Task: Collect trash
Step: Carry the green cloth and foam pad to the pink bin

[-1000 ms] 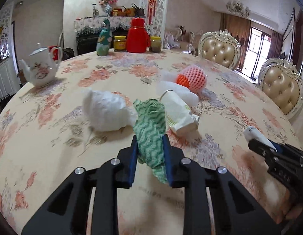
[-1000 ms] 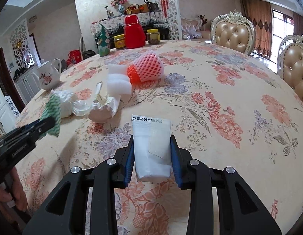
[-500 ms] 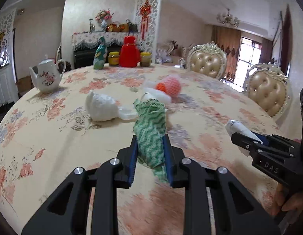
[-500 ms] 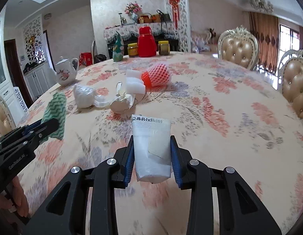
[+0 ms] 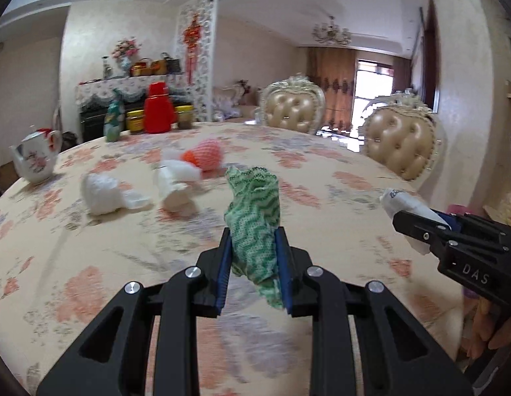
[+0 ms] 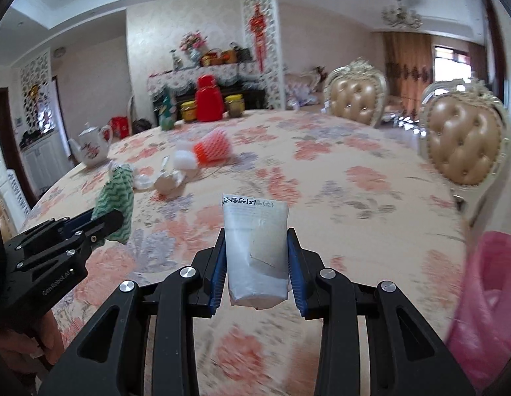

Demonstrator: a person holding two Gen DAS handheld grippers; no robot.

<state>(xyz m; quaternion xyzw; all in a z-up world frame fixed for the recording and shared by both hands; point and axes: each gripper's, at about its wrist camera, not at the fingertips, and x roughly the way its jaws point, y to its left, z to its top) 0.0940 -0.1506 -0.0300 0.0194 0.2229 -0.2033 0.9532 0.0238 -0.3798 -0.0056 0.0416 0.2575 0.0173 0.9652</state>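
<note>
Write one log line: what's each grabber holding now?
left gripper: shut on green cloth | right gripper: shut on white packet | both above table

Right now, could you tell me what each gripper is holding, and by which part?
The left gripper pinches the green patterned cloth near its lower end; the right gripper clamps the white packet across its lower half, printed end forward.

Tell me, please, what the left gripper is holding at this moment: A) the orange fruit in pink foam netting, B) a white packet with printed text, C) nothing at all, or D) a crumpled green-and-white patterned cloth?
D: in the left wrist view the left gripper is shut on the green-and-white cloth, while the white packet sits in the right gripper.
</note>
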